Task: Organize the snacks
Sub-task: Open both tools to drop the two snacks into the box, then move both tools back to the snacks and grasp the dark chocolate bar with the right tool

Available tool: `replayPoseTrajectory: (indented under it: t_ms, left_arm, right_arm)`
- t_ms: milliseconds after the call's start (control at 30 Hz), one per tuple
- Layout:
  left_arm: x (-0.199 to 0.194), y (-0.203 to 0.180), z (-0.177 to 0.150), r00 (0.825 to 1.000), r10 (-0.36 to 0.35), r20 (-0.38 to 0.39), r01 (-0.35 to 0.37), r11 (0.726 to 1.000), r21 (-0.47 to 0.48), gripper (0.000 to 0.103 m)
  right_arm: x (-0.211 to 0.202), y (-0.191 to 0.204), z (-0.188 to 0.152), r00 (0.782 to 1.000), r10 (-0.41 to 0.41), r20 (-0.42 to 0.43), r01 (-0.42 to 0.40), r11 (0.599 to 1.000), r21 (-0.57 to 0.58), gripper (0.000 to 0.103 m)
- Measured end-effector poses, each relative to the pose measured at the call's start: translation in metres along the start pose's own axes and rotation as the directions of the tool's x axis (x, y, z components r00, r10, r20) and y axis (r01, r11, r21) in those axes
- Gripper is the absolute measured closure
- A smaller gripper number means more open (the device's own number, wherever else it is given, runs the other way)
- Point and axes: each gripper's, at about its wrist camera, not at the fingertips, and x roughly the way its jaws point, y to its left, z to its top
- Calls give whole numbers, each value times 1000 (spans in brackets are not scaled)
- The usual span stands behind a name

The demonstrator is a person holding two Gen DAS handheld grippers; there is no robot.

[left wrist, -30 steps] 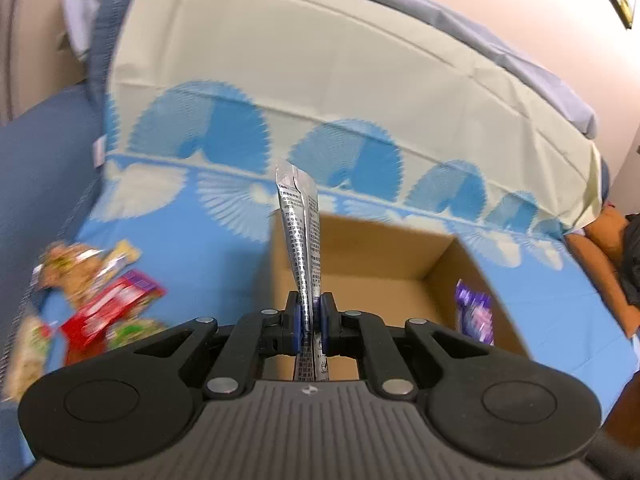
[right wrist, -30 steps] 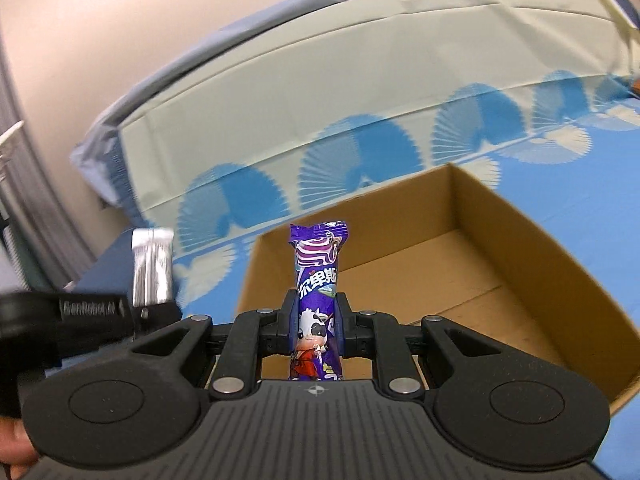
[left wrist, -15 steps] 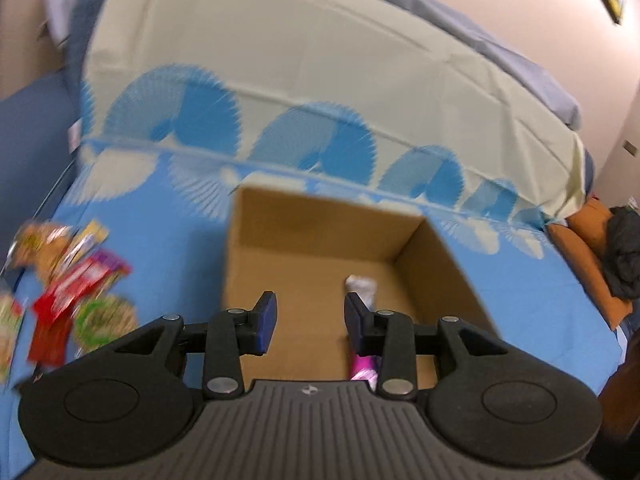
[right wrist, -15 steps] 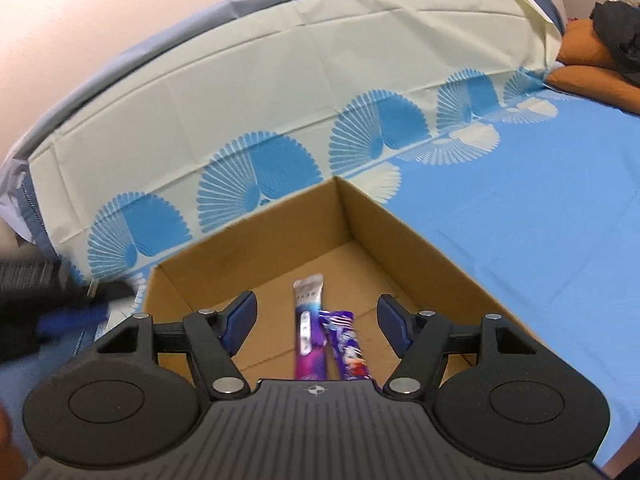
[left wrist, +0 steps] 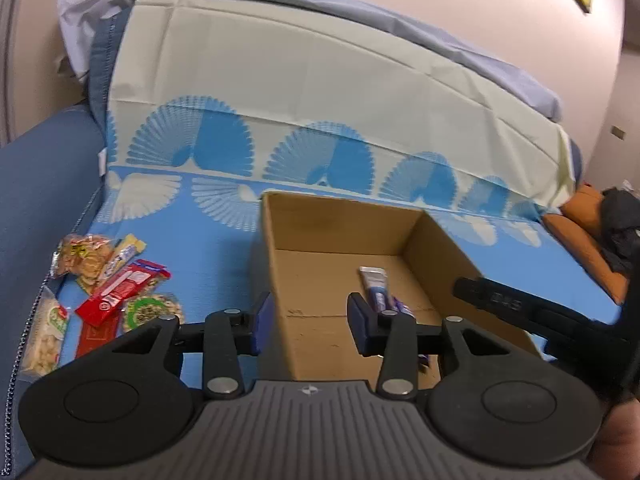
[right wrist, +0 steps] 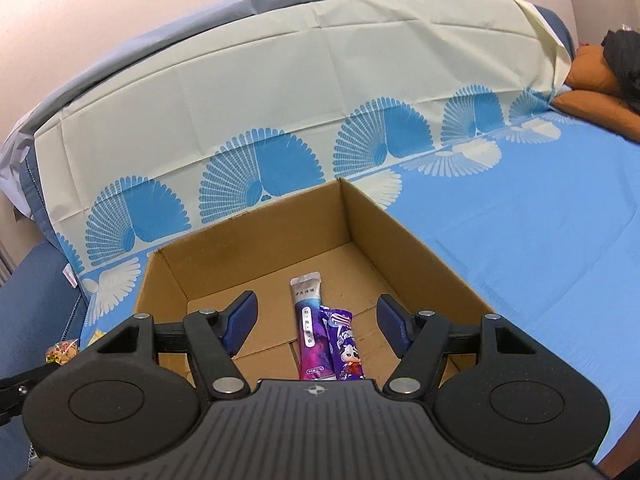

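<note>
Now both sets of jaws spread wide, nothing pinched: left gripper (left wrist: 307, 320) low over the near-left corner of the cardboard box (right wrist: 404, 240), right gripper (right wrist: 316, 320) above the box's near edge. Already on the box floor, toward 6 o'clock in the right wrist view: silver-and-purple stick pack (right wrist: 307, 320) and purple candy wrapper (right wrist: 344, 346), side by side, edges touching or slightly overlapped. Still out on the blue bedsheet (right wrist: 540, 220), at about 9 o'clock from the box in the left wrist view: loose snack pile (left wrist: 108, 284), topped by a red packet (left wrist: 120, 292) lying across the round cracker bags.

Probably next: a swing of the left gripper toward that pile. Best taken from the top: red packet first, pinched across its narrow width near the middle, so that it hangs straight and neighbours stay put. Worth approaching low and flat, jaws kept wide until astride the packet. Soft bedding underneath, so a firm downward press likely to bury the film; a light touch, then closure. Release low inside the box, beside the two sticks.
</note>
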Motion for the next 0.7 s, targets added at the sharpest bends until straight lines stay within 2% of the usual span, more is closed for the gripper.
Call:
replayPoseTrajectory:
  t_ms: [200,333,367,433,500,567,700]
  left_arm:
    - [-18,7,-6,998,-55,-16,55,998,18,54]
    - [-34,34,-6,995,-98,-24,97,995,-28,55]
    - [-38,42,-7,996,-86,-22,85,996,-32,58]
    - [-47,56,-8,999,-36,-10,35,999,-6,82]
    - [-55,71,-9,999,27,17,-28,999,36,92]
    - [-57,90,-13,995,92,37,-94,993,71,97]
    - [-48,138,-24,981,193,24,-194,979,55,98]
  right_arm:
    - [-5,5,-2,1000,-14,5,14,999,-30,35]
    - [-5,8,-6,1000,-22,3,22,999,-46,35]
    - [-5,9,-7,1000,-22,1,22,998,-52,35]
    - [-5,11,-9,1000,-20,-2,20,998,-66,35]
    - [-7,16,-10,1000,-15,2,15,996,-82,36]
    - [-8,22,-12,1000,-5,7,6,995,-104,38]
    - [-14,34,-18,997,73,11,-71,989,-131,64]
